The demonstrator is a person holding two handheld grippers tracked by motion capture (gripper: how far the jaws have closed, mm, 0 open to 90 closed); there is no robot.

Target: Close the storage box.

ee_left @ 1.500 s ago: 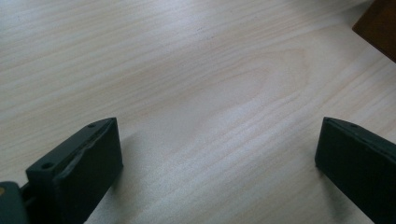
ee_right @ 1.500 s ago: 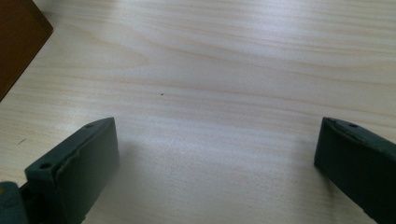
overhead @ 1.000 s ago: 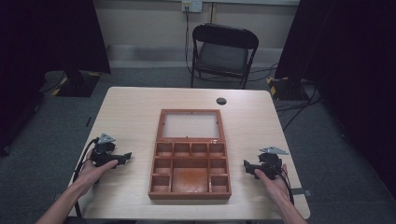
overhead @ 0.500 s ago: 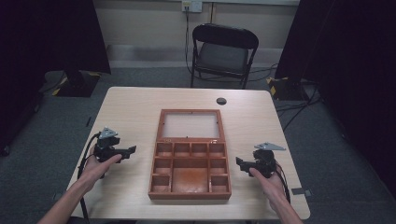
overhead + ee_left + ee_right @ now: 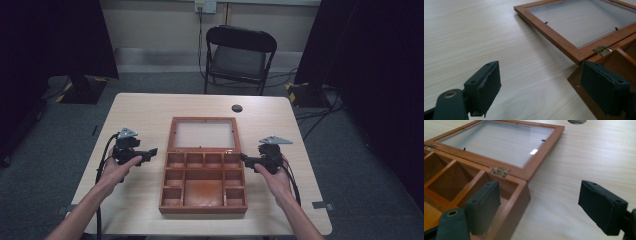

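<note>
An open wooden box (image 5: 204,209) with several empty compartments lies mid-table, its glass-paned lid (image 5: 204,134) folded flat behind it. My left gripper (image 5: 152,152) hovers just left of the box's back left corner, jaws open and empty, pointing at it. In the left gripper view the left gripper (image 5: 541,85) faces the lid frame (image 5: 554,37) and a brass hinge (image 5: 602,50). Right of the box, my right gripper (image 5: 245,159) points at the back right corner, also open and empty. The right gripper (image 5: 539,205) straddles the box's corner wall (image 5: 516,202) from above without touching it.
A small black round disc (image 5: 237,108) sits on the table beyond the lid. A black folding chair (image 5: 239,55) stands behind the table. Cables trail from both grippers off the front edge. Bare tabletop (image 5: 140,115) lies to either side of the box.
Both hands have lifted and moved away from the person and inward toward the box's back corners. The jaws stand as wide as before. The box has not moved.
</note>
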